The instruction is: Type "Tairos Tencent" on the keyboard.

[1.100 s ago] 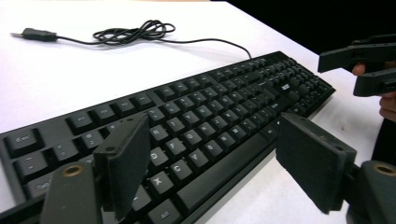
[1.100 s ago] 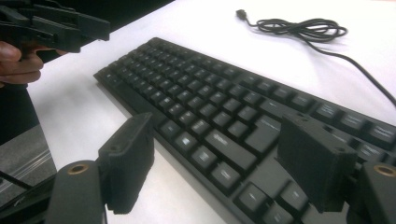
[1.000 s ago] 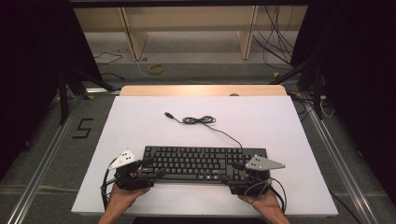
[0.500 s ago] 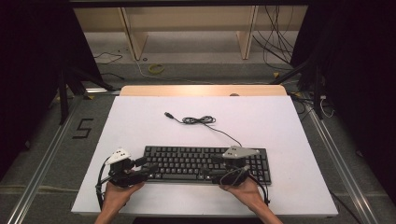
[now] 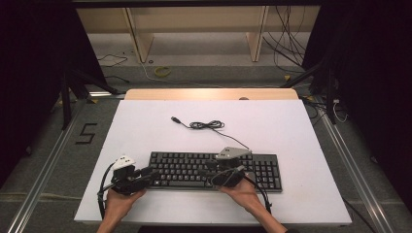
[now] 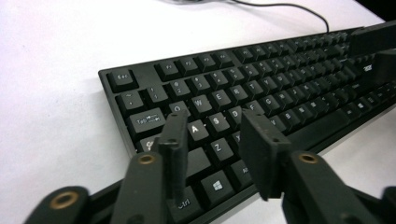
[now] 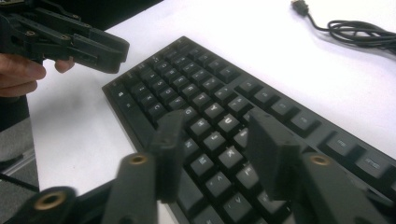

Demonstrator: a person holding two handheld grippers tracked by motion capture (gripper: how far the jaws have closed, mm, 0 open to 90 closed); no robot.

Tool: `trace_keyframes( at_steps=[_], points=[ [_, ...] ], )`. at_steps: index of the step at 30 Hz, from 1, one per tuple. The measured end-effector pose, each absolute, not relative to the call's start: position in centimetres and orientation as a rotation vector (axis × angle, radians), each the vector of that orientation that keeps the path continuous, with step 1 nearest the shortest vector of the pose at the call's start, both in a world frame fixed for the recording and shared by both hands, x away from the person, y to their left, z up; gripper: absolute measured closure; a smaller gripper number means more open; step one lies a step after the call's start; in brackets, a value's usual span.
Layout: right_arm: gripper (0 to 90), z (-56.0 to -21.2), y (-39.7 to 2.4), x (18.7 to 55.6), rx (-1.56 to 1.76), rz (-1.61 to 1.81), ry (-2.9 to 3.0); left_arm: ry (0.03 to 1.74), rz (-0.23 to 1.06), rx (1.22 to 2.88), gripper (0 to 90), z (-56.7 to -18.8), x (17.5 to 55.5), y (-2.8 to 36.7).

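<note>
A black keyboard [image 5: 194,167] lies near the front of the white table [image 5: 291,131]. Its cable [image 5: 209,125] coils behind it and ends in a loose USB plug [image 5: 175,119]. My left gripper [image 5: 148,173] hovers open at the keyboard's left end. In the left gripper view, the keyboard [image 6: 261,93] runs off to the right and the left gripper [image 6: 212,125] has the A, S and Z keys in its gap. My right gripper [image 5: 210,170] points left, low over the keyboard's middle. In the right gripper view, the right gripper [image 7: 217,128] is open over the keyboard [image 7: 205,93], holding nothing.
The left gripper [image 7: 79,42] and the hand [image 7: 18,74] holding it appear at the top left of the right gripper view, with the cable [image 7: 359,30] at the top right. A wooden strip [image 5: 209,93] edges the table's far side. White table surface surrounds the keyboard.
My right gripper has moved left from the keyboard's right end to over its middle. The left gripper has crept slightly right, onto the keyboard's left end.
</note>
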State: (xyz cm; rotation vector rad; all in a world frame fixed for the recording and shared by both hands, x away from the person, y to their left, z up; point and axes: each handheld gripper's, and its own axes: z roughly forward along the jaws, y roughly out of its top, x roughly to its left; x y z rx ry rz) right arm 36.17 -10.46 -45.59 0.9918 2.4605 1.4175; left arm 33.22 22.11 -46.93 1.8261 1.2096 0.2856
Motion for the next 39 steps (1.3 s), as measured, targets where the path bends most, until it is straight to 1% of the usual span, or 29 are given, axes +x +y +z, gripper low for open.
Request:
trace_keyframes(
  at_steps=[7, 10, 14, 16, 28, 39],
  points=[
    [74.9, -45.8, -8.6, 37.0, 0.988, 1.385, 2.497, 1.205, 0.319, 1.864, 76.7, -47.1, 33.2, 22.2],
    [81.3, -45.9, -7.9, 37.4, 0.988, 1.373, 2.504, 1.209, 0.31, 1.877, 82.4, -47.2, 33.3, 22.4],
    [87.4, -45.9, -6.9, 37.9, 0.986, 1.358, 2.512, 1.209, 0.305, 1.891, 87.9, -47.3, 33.4, 22.4],
    [89.3, -46.0, -6.4, 38.2, 0.991, 1.35, 2.517, 1.21, 0.305, 1.903, 88.9, -47.3, 33.4, 22.3],
    [90.0, -46.7, -3.8, 39.3, 0.996, 1.269, 2.548, 1.228, 0.287, 1.924, 89.0, -47.7, 33.7, 22.3],
    [90.0, -47.3, -2.7, 39.9, 1.015, 1.215, 2.557, 1.237, 0.289, 1.934, 89.0, -47.8, 33.9, 22.5]
  ],
)
